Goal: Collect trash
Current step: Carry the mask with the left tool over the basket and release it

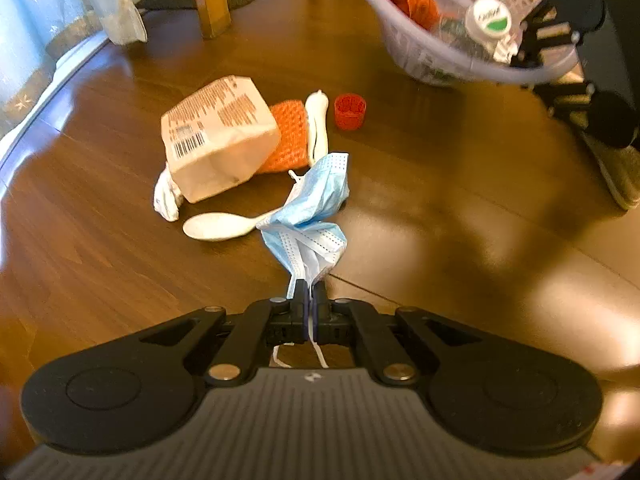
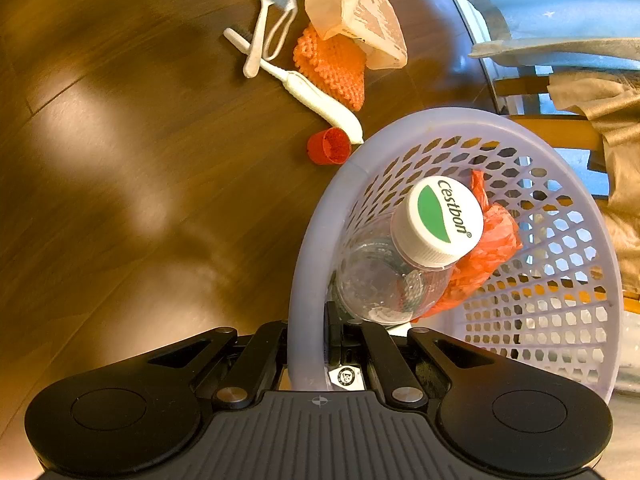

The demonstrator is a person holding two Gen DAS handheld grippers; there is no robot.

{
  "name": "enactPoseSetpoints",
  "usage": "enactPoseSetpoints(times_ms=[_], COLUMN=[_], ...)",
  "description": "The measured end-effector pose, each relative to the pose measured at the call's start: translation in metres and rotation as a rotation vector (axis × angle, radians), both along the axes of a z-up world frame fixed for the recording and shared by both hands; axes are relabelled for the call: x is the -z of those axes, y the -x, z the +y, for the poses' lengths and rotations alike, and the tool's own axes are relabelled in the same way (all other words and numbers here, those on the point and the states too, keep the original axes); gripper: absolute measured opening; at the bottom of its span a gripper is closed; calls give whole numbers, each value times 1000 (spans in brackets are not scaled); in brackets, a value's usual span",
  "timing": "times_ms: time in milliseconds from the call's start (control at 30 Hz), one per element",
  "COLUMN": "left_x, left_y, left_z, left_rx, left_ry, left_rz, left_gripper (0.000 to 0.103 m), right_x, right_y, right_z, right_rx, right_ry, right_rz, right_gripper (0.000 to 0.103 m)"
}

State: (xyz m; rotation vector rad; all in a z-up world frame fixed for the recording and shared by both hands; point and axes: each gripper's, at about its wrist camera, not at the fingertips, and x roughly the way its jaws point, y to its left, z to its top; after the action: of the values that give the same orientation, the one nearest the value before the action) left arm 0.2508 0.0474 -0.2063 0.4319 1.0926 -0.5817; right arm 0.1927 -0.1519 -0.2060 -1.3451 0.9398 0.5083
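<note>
Right wrist view: right gripper (image 2: 334, 340) is clamping the rim of the lavender basket (image 2: 520, 368), a capped bottle (image 2: 400, 264) and orange wrapper lying inside just ahead. Left gripper (image 1: 311, 292) is pinching shut on the blue face mask (image 1: 316, 204), which is dangling forward. Mask is looking light, limp, unlikely to slip; grip at gathered pleats. Beyond it, carton (image 1: 218, 136), spoon (image 1: 224, 226), red cap (image 1: 350, 111) are waiting on the floor.

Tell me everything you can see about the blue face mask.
The face mask is a light blue, pleated disposable one with white ear loops, looking like thin non-woven fabric. It is crumpled and folded. The left gripper is shut on its lower end, one loop trailing behind the fingers, and it sticks out beyond the fingertips over the wooden floor, near a white plastic spoon.
</note>
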Motion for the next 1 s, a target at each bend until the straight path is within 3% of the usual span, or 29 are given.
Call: enactPoseSetpoints(times_ms=[500,1000], left_x=[-60,-112], left_y=[-4,-13], left_z=[-5,-46], left_rx=[2,91], left_ry=[26,95], left_rz=[-98,-170], left_gripper=[0,0], right_x=[2,3], right_y=[2,3], right_z=[-1,0], right_rx=[-7,-18], right_ry=[15,23], right_rz=[-4,-3], right_gripper=[0,0])
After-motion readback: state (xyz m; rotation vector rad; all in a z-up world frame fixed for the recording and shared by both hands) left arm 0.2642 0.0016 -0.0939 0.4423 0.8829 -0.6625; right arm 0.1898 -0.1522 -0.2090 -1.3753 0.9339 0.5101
